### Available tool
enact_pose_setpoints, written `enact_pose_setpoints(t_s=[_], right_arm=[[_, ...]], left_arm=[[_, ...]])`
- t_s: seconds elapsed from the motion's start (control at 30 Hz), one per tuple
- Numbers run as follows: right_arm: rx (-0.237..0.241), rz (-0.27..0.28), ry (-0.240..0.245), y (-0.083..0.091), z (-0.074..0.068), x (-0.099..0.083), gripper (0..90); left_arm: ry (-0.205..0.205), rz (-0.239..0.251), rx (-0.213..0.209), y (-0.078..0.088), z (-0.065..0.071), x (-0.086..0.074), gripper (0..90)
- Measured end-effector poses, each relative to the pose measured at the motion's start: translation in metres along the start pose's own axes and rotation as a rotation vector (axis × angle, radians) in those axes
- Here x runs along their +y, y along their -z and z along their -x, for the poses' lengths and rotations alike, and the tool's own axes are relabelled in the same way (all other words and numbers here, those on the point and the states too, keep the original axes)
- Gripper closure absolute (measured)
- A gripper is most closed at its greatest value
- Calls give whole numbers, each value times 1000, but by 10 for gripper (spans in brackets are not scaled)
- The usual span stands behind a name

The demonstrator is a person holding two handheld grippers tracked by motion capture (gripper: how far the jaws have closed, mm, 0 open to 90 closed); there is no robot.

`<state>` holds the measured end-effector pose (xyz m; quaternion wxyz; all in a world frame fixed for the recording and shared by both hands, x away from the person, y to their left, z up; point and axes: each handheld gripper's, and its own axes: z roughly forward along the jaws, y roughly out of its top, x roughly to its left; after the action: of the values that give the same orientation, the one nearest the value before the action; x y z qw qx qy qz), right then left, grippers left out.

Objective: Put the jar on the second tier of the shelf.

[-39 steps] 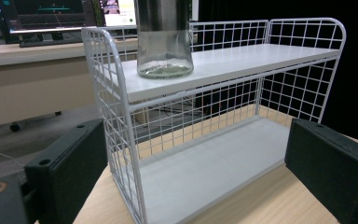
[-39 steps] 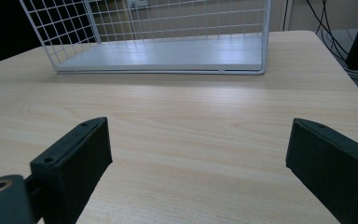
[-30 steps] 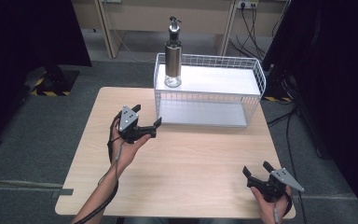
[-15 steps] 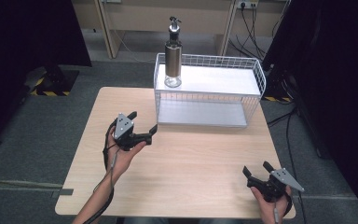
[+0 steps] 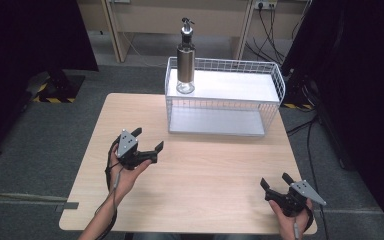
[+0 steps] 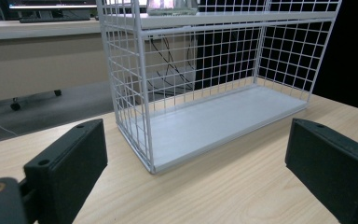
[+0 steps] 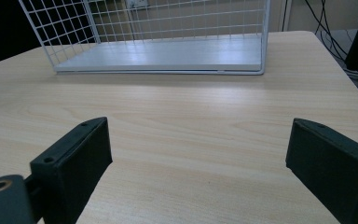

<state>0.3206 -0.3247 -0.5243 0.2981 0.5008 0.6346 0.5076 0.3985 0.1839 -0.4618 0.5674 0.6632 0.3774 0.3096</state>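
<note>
- The left hand-held gripper (image 5: 146, 141) is held over the left middle of the light wood-grain counter (image 5: 205, 170), jaws spread wide apart with nothing between them, pointing toward the rack.
- In the left gripper view its two black jaws frame the near left corner of the white wire-mesh rack (image 6: 205, 84), which stands on the counter just ahead.
- The right hand-held gripper (image 5: 274, 181) sits low at the counter's near right corner, jaws likewise wide apart and empty; a grey three-cornered plate (image 5: 307, 192) tops it.
- In the right gripper view, bare wood lies between its jaws and the rack's white bottom shelf (image 7: 168, 55) farther off.
- The rack stands at the counter's far edge, with a lower and an upper white shelf.
- A tall metal-and-glass dispenser bottle with a dark pump top (image 5: 185, 57) stands upright on the upper shelf's left end.
- Grey carpet floor (image 5: 45, 125) surrounds the counter.
</note>
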Motion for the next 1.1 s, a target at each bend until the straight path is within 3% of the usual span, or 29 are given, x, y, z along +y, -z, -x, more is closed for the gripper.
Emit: enact_pose_setpoints(t_s=[1.1], right_arm=[[-3,4,3,0,0,0,71]], left_arm=[[69,-72,18,32,-11,-62,51]])
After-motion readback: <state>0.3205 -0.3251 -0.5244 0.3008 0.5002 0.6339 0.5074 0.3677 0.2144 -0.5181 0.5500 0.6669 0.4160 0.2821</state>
